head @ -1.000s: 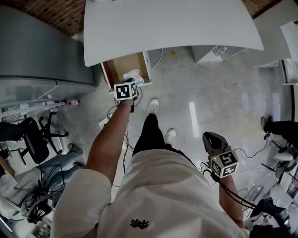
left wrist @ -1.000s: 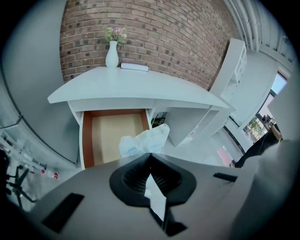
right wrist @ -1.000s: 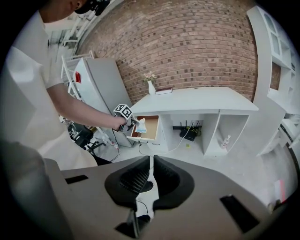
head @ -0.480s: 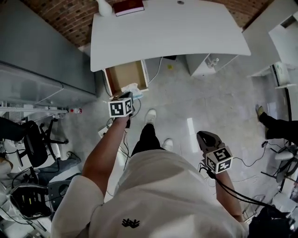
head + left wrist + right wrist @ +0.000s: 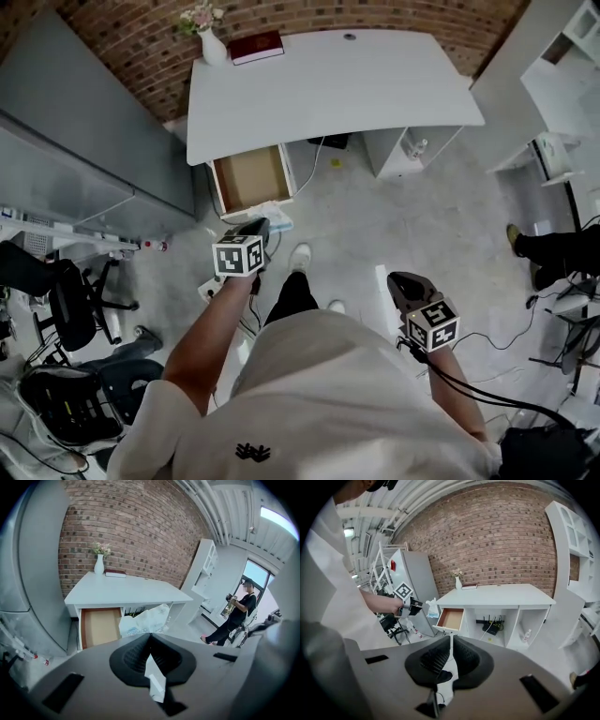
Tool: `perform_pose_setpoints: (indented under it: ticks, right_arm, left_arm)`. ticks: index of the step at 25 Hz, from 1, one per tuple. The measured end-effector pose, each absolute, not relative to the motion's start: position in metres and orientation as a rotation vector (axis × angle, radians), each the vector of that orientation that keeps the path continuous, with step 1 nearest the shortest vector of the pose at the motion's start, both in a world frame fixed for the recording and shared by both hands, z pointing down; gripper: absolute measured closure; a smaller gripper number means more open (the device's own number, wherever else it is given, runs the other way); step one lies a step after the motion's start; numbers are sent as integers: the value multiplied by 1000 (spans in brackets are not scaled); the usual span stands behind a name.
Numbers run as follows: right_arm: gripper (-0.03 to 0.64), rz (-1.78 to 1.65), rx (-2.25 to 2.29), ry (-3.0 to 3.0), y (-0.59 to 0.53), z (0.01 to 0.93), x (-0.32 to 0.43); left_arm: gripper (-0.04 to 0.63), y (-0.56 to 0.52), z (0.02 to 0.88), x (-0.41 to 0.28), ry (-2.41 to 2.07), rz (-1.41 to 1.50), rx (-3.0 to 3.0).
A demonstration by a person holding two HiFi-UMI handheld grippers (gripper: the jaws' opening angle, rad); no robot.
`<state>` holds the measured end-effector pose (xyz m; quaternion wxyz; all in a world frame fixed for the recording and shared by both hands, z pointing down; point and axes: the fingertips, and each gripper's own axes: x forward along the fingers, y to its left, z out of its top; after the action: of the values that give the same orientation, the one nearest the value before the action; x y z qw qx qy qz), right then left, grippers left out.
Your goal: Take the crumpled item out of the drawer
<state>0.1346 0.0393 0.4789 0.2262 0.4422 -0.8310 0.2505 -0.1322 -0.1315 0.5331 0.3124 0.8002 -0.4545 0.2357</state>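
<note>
A crumpled white plastic wrapper (image 5: 145, 619) sticks out in front of my left gripper (image 5: 150, 634), whose jaws are shut on its lower end. In the head view the wrapper (image 5: 276, 218) hangs just past the front of the open wooden drawer (image 5: 249, 178), outside it, with the left gripper (image 5: 262, 226) behind it. The drawer (image 5: 99, 626) shows a bare brown bottom. My right gripper (image 5: 403, 283) hangs low by my right side, shut and empty. From the right gripper view (image 5: 451, 639) I see the wrapper (image 5: 432, 607) and the drawer (image 5: 451, 618).
The white desk (image 5: 375, 89) carries a vase of flowers (image 5: 210, 42) and a red book (image 5: 256, 45). A grey cabinet (image 5: 84, 141) stands left of the drawer, an office chair (image 5: 70, 300) further left. Cables lie on the floor. A person (image 5: 239, 613) stands far right.
The left gripper has drawn back from the drawer with the wrapper in it. I have stepped away from the desk, so more of the desk and the brick wall shows.
</note>
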Motion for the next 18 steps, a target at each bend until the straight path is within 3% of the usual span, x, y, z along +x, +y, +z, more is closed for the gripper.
perform_pose_setpoints:
  ticks: [18]
  right_arm:
    - [580, 629, 1178, -2381, 85, 459, 152]
  left_arm:
    - [572, -5, 475, -74, -1062, 582, 2233]
